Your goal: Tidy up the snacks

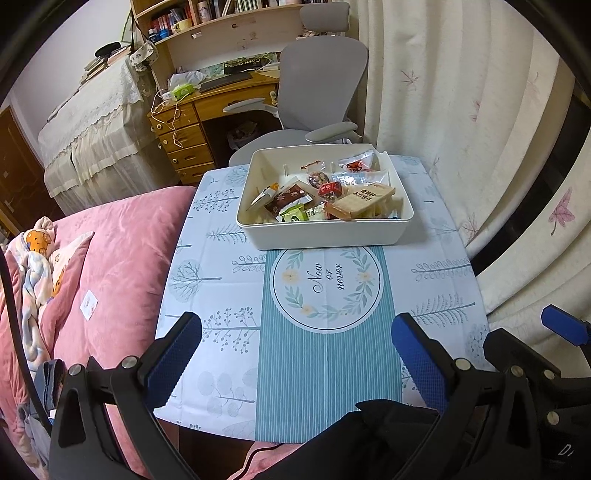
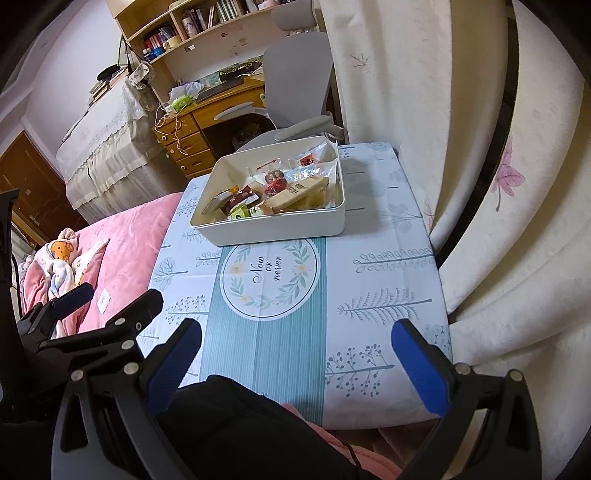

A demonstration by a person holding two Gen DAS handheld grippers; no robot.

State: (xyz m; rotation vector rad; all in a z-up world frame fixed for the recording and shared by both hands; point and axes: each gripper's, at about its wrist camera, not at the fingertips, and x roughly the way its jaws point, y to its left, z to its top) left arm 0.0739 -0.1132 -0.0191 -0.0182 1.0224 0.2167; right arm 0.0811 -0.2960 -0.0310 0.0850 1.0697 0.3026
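Two views examined. Left wrist: left gripper fingers spread wide, holding nothing, above the near end of the tablecloth. Cream box of mixed snack packets stands at the far end. Right wrist: right gripper likewise wide and empty; box left of centre, near the curtain.

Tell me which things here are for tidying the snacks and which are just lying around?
For the job:
white box on the table
snack packets inside it
left gripper, open
right gripper, open

Just lying about:
grey chair
wooden desk
pink bedding
curtain
bookshelf
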